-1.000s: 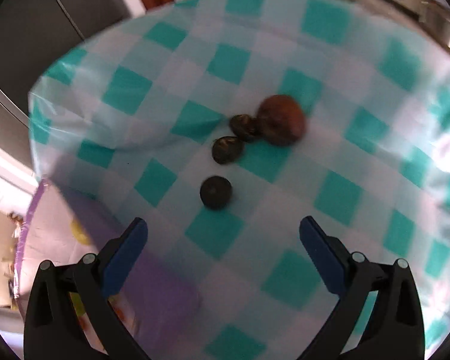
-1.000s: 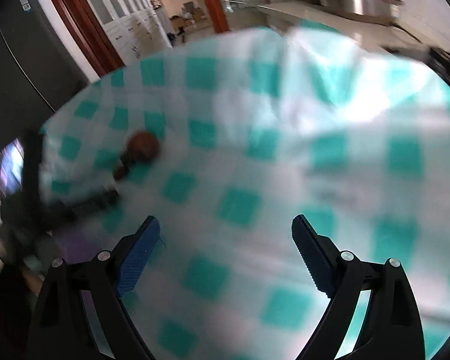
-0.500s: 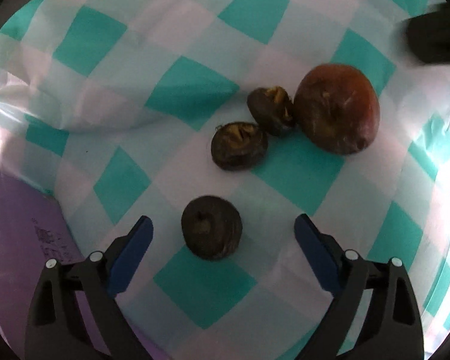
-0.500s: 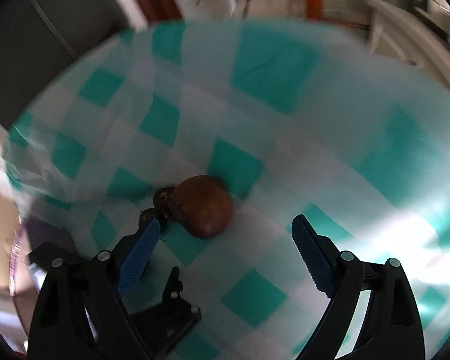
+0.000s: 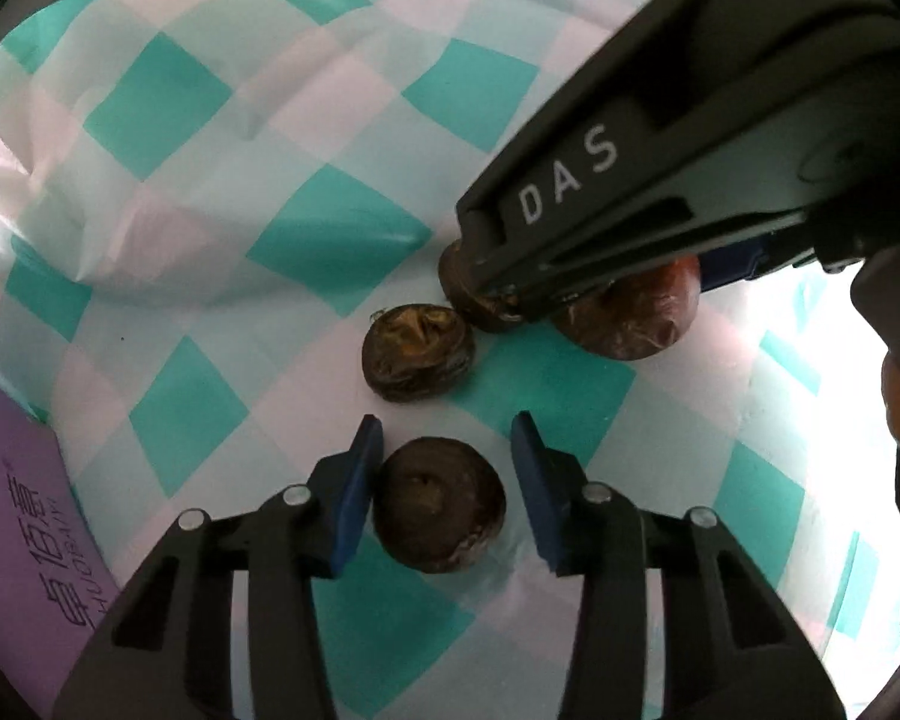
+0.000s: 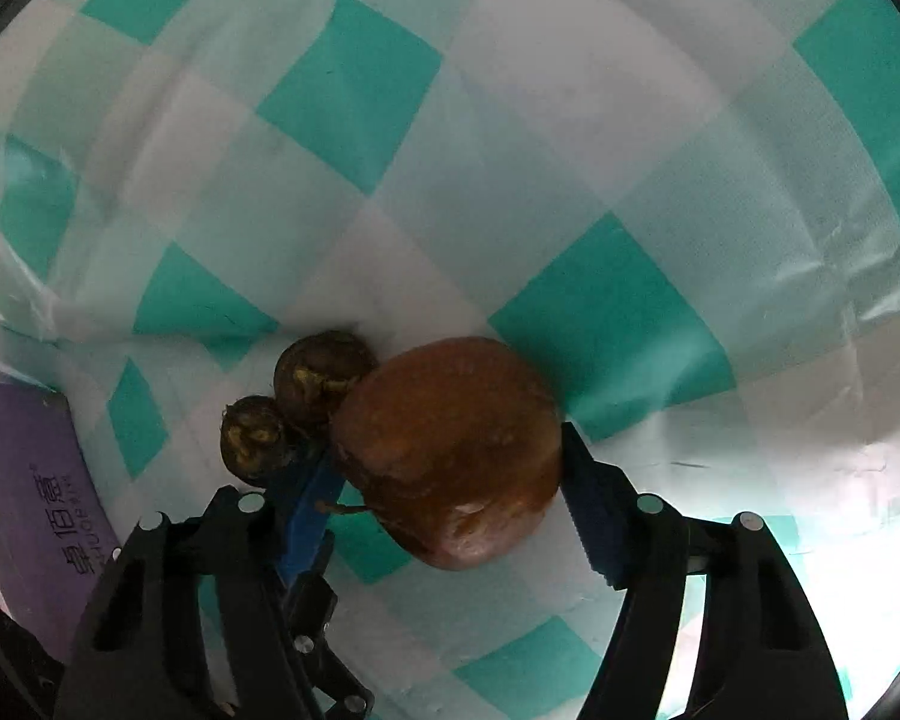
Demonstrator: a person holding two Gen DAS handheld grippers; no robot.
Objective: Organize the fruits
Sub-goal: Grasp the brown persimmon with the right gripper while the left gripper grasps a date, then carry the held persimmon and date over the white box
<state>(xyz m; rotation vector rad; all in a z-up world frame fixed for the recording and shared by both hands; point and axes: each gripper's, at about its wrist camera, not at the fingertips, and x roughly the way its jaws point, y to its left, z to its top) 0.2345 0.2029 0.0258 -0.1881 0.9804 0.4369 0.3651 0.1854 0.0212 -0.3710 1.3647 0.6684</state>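
At the far left a purple printed card (image 5: 18, 516) lies at the edge of the counter, which is covered by a teal and white checked plastic cloth (image 5: 168, 90); beside it the fruits lie in a loose group on the cloth.

The left gripper (image 5: 447, 468) is low over the cloth with its blue fingers (image 5: 360, 474) partly closed around a small dark brown round fruit (image 5: 439, 513); a thin gap shows on each side, so I judge it is not yet gripped, only bracketed for a pick.

Next comes a second small dark fruit with a yellowish crown (image 5: 417, 351), free on the cloth; a third small dark fruit (image 6: 321, 378) touches it and also touches the large reddish-brown round fruit (image 6: 450, 450).

The right gripper (image 6: 450, 492) has its fingers wide and standing at both flanks of the large fruit; they seem to touch its sides, but whether they press I cannot tell.

The count: three small dark fruits, one large brown fruit, four in all; probably each gripper takes one fruit to sort it.
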